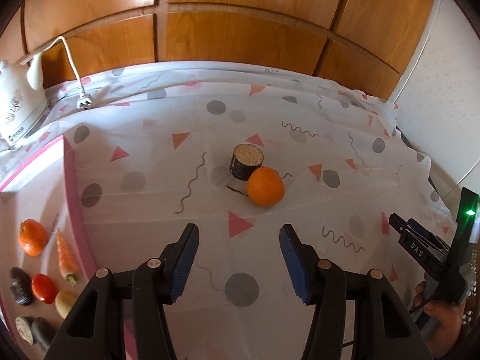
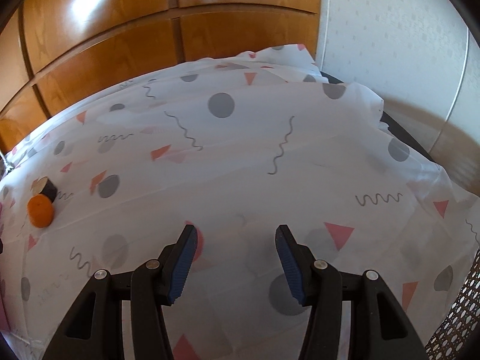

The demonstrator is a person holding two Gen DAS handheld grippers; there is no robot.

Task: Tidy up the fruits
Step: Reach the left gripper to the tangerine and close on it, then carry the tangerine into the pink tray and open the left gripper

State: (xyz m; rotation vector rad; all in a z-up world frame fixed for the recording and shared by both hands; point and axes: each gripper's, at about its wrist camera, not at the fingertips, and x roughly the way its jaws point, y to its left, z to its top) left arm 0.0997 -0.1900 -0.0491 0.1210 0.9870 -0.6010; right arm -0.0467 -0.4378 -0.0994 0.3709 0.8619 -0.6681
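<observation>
Left gripper [image 1: 239,234] nearest the lens: jaws partly apart, nothing between them. Right gripper [image 2: 237,234] likewise held nothing. The loose orange [image 1: 265,186] lay ahead on the counter [image 1: 300,156], touching a dark cylinder [image 1: 246,162]; the pink tray [image 1: 73,180] sat left. We judged it best to straddle the orange only, clear of the cylinder.

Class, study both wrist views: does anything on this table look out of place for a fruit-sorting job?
Yes. An orange and a dark cylindrical piece sit touching on the patterned tablecloth, apart from the pink tray that holds the other produce. An iron with its loose plug also lies at the far left corner.
</observation>
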